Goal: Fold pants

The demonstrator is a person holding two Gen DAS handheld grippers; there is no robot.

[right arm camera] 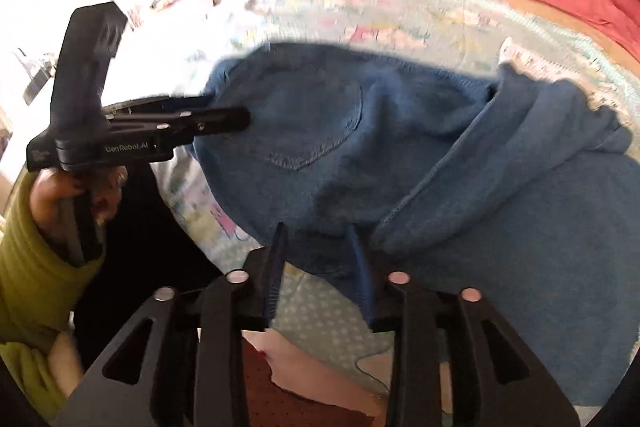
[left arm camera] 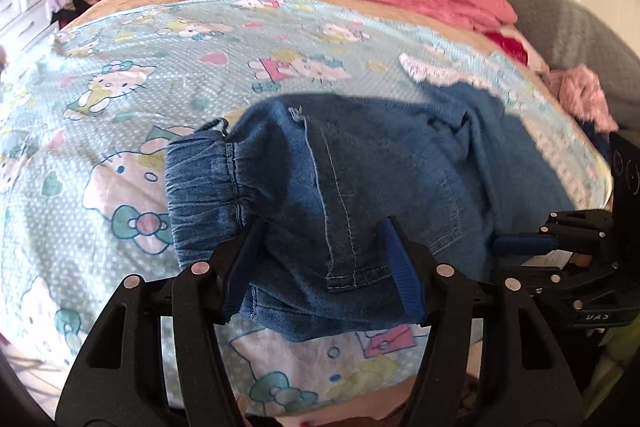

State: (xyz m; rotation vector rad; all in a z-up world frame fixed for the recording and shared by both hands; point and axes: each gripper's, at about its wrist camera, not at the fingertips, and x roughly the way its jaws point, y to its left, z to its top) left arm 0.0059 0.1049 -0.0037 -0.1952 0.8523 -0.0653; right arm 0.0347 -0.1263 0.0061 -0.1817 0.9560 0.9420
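Both grippers angle down at the near bed edge: left gripper (left arm camera: 320, 259) spread around the pants (left arm camera: 360, 179) hem, pads seemingly clear of it; right gripper (right arm camera: 320, 267) partly spread at a fold. Blue denim, elastic cuff, stitched pocket, bunched on the cartoon-print sheet (left arm camera: 120, 75). Right view is motion-blurred; contact is unclear.

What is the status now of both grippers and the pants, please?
Left gripper open, jaws astride the blue denim pants. Right gripper open at the pants' near edge. Pants bunched on the cartoon-cat bedsheet. Nothing in the way.
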